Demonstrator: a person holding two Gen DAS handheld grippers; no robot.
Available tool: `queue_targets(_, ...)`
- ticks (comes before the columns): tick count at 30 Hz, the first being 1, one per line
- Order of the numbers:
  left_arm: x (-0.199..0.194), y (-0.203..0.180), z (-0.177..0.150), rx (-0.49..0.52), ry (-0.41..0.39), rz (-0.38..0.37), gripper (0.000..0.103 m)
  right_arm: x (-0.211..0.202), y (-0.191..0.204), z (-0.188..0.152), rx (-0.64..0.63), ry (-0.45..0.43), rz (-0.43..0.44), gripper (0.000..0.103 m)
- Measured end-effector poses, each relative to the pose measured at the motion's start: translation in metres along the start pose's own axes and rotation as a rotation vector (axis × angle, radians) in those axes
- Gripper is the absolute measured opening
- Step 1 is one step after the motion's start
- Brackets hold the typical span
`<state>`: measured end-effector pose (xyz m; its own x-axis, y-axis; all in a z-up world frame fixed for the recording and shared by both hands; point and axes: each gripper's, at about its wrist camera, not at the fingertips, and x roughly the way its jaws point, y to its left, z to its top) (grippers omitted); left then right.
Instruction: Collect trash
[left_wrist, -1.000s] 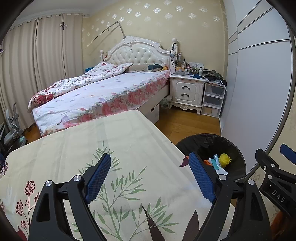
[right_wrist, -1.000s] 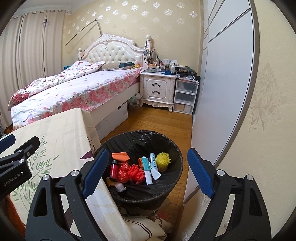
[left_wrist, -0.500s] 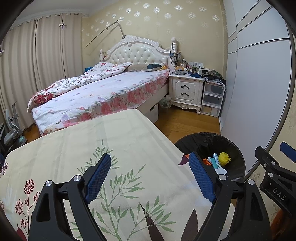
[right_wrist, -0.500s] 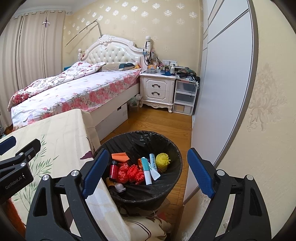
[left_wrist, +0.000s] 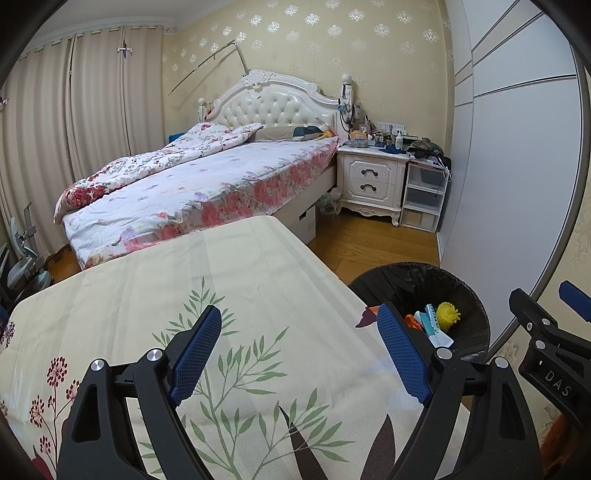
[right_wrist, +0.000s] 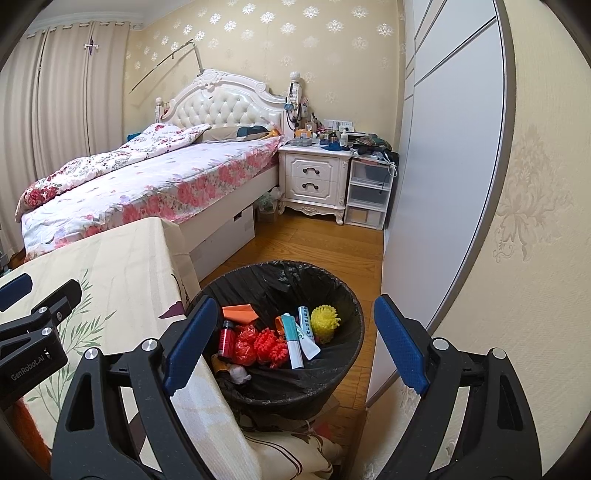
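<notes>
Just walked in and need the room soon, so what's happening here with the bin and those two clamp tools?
A person is collecting trash with a handheld gripper in each hand. Both the left gripper and the right gripper are open and hold nothing. The left one hangs over the leaf-patterned tablecloth, where no trash shows. The right one faces the black-lined trash bin beside the table, which already holds a yellow ball, red clumps, a small red bottle, an orange scrap and tubes.

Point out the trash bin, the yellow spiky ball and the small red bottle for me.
trash bin (right_wrist: 343, 291): right wrist view, on the far right rim of the black liner.
yellow spiky ball (right_wrist: 325, 321): right wrist view, on its middle.
small red bottle (right_wrist: 226, 338): right wrist view, on its body below the cap.
</notes>
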<state>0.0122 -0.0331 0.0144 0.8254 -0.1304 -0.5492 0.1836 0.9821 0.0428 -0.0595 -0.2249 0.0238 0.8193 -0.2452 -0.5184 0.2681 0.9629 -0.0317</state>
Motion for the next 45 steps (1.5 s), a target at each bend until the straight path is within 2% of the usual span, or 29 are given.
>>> queue_targets(45, -0.0004, -0.0068, -0.0052, 0.005, -0.002, -0.005, 0.084, 0.0023, -0.0025, 0.0016, 0.001, 0.000, 0.000, 0.085)
